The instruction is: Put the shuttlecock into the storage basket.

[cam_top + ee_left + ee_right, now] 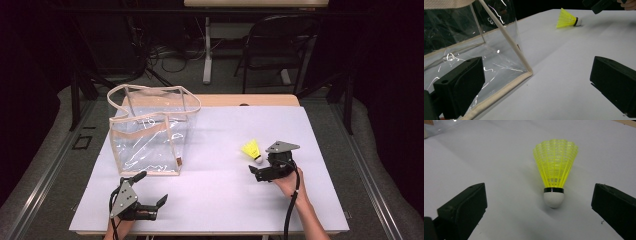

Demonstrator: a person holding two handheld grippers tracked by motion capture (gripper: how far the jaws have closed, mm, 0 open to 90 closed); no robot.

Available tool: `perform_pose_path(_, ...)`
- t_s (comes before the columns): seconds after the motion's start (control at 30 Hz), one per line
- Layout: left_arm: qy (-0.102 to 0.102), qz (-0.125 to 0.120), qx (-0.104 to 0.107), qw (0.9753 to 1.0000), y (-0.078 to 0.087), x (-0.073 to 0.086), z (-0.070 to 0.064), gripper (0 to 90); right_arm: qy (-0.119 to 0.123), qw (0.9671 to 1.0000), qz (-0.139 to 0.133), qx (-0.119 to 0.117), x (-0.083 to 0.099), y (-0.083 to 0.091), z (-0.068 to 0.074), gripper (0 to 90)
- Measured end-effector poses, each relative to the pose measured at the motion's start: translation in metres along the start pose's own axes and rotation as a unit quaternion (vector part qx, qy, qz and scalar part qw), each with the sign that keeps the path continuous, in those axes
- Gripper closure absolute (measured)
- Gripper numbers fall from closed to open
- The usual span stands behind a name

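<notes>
- Where the white tabletop [215,190] lies under the high view, a yellow shuttlecock [252,150] rests on its side right of centre, white cork tip toward the person, skirt fanning away.
- The right gripper [262,171] sits just beside that cork, on the near side, held in the person's right hand [289,181]; its jaws stand wide apart and hold nothing.
- In the right gripper view the shuttlecock [555,171] lies between the lines of the two black jaws but ahead of them — untouched, its cork with a dark band nearest the camera, its shadow on the white surface [499,157] below.
- The left gripper [150,207] rests low at the near left edge of the tabletop, well apart from the shuttlecock, with its grey three-cornered plate [124,197] on top and its jaws spread wide and empty.
- A clear plastic bag [150,132] with cream trim and looped handles stands upright on the left half of the tabletop, just beyond the left gripper.
- In the left gripper view the bag [474,50] rises close at the left, its trimmed bottom corner between the jaws' lines — whether anything touches it I cannot tell; the shuttlecock [567,18] lies far off at the top, beside the right gripper [599,6].
- Beyond the table a dark folding chair [280,42] stands on the floor.
</notes>
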State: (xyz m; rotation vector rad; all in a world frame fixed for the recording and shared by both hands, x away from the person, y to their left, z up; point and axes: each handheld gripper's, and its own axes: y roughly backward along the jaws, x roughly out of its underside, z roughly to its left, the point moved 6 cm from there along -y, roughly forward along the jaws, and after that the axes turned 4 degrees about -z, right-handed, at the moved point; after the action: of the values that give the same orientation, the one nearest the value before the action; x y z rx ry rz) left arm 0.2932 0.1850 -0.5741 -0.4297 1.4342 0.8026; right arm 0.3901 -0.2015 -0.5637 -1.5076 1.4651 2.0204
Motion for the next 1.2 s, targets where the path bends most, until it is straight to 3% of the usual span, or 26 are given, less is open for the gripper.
perform_pose_path(0.6, 0.001, 0.004, 0.002, 1.0000, 0.000, 0.001, -0.001, 0.0, 0.007, 0.9980, 0.063, 0.002, -0.006, -0.018, -0.007, 1.4)
perform_pose_path(0.73, 0.001, 0.004, 0.003, 1.0000, 0.001, 0.000, -0.001, 0.0, 0.009, 0.9964, 0.083, 0.014, -0.006, -0.021, -0.010, 8.6)
perform_pose_path(0.9, -0.001, 0.006, 0.007, 1.0000, 0.000, 0.001, -0.002, 0.0, 0.017, 0.9921, 0.123, 0.019, -0.007, -0.023, -0.014, 16.8)
perform_pose_path(1.2, -0.002, 0.008, 0.009, 0.9999, 0.000, 0.001, -0.001, 0.0, 0.024, 0.9877, 0.149, 0.042, -0.010, -0.030, -0.017, 40.5)
